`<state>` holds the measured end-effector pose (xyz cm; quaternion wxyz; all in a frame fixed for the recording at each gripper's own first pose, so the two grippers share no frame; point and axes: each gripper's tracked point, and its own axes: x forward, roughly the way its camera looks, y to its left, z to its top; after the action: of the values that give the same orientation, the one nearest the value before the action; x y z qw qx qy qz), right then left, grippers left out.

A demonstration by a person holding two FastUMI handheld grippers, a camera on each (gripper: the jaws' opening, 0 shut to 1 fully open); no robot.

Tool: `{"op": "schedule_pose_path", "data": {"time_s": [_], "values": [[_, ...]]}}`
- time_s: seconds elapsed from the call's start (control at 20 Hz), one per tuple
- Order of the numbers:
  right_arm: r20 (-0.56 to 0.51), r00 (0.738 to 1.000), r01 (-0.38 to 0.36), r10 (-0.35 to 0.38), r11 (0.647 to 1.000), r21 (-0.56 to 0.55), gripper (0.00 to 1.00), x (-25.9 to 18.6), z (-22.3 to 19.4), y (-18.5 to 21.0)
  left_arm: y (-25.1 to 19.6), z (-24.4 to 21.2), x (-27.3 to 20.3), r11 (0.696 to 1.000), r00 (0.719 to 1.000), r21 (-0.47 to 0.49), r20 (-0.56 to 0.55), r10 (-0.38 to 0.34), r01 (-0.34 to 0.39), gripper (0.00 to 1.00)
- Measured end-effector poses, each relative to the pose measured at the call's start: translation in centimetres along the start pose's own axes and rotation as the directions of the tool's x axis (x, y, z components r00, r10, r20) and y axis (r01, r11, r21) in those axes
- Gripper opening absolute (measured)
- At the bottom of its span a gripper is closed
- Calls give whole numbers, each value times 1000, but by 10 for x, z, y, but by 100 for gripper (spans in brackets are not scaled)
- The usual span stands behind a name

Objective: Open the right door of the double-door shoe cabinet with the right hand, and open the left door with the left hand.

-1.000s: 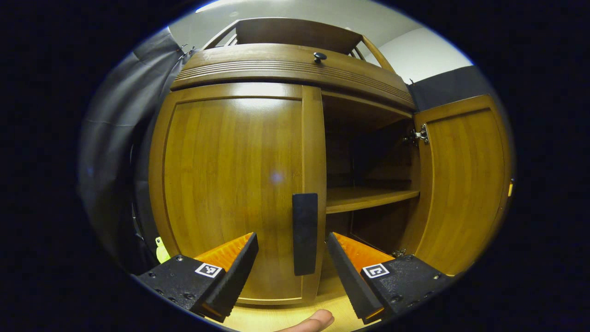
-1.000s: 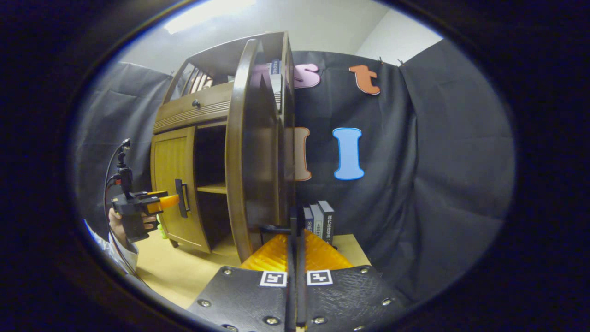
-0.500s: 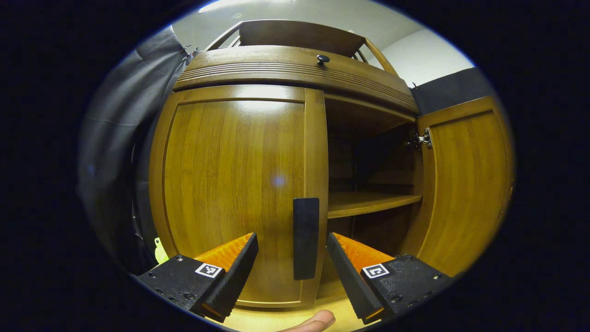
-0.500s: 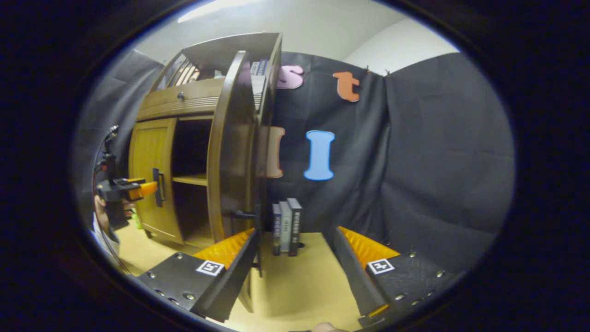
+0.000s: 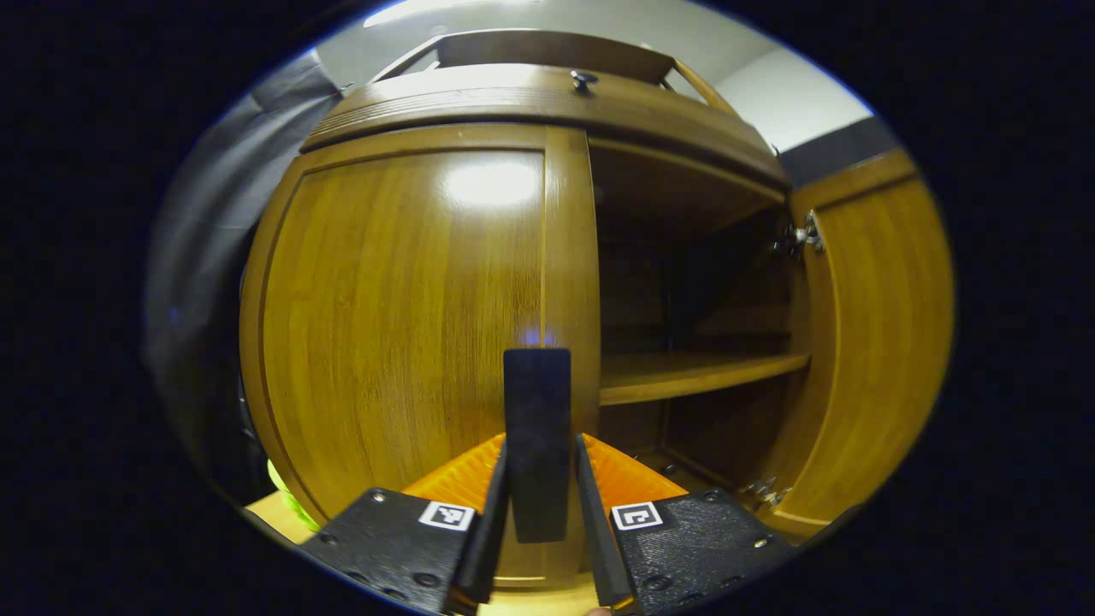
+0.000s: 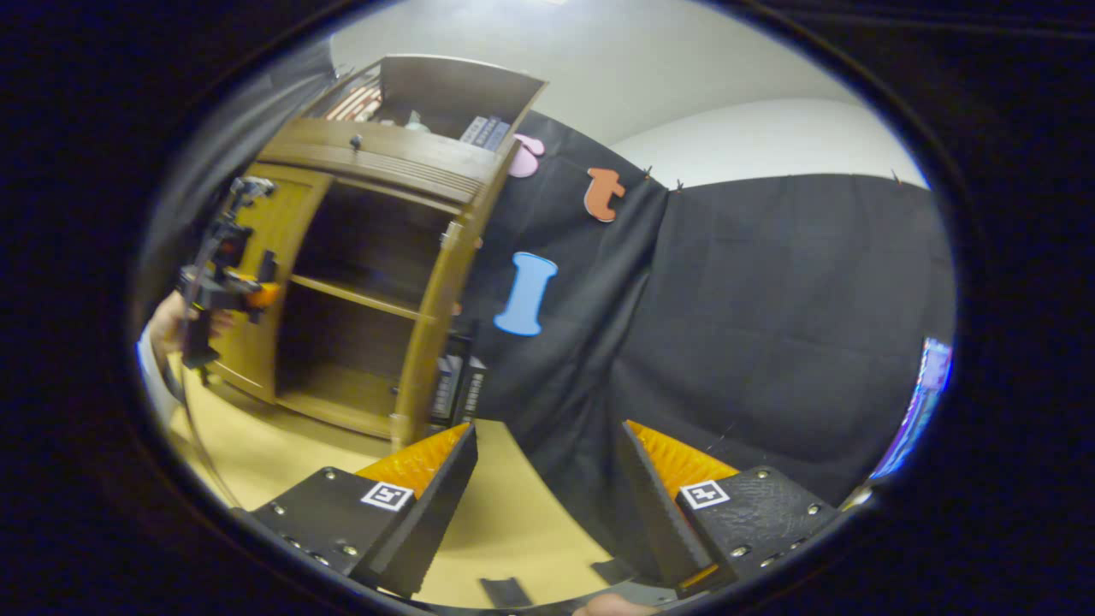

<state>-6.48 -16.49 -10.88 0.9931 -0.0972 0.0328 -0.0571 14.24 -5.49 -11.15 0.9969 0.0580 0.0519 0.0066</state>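
**Left door handle being clasped, right door standing wide**

In the left gripper view, the left tongs [image 5: 539,513] are being seen at 6 o'clock, clenched on the dark upright handle [image 5: 536,445] of the left door [image 5: 402,316], one finger pressed to each side of it. The left door is being kept flush with the shoe cabinet [image 5: 547,103], its free edge running up toward 12 o'clock. At 3 o'clock the right door [image 5: 881,342] is being held wide on its hinges, and between the two doors the dark interior and a bare shelf [image 5: 693,376] are being exposed.

In the right gripper view, the right tongs [image 6: 547,505] are being held released, fingers well apart, with nothing between them, over the pale table [image 6: 505,522] and in front of the black cloth wall [image 6: 770,325]. The cabinet is being seen at 10 o'clock, the right door edge-on at its near side. The left tongs and the hand [image 6: 175,321] holding them are being seen at 9 o'clock, against the left door. Books [image 6: 453,389] are standing just beside the right door's edge.
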Motion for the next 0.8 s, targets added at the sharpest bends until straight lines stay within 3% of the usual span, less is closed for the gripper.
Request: {"op": "schedule_pose_path", "data": {"time_s": [0.1,0.25,0.3,0.45,0.8], "values": [[20,999,-47,45,996,82,99,-19,3,25,0,-1,-1,998,999,54,-38,-26,28,37],[69,989,-137,128,979,153,96,-38,20,54,-3,1,-3,998,997,19,-39,-61,62,31],[87,987,-146,134,979,141,99,-42,25,54,-4,0,-6,997,997,8,-37,-70,70,35],[106,989,-117,106,988,101,98,-55,28,48,-4,1,-26,994,993,17,-49,-104,105,31],[88,994,-78,64,982,174,98,-61,13,41,-1,2,-57,984,982,9,-54,-178,179,33]]}}
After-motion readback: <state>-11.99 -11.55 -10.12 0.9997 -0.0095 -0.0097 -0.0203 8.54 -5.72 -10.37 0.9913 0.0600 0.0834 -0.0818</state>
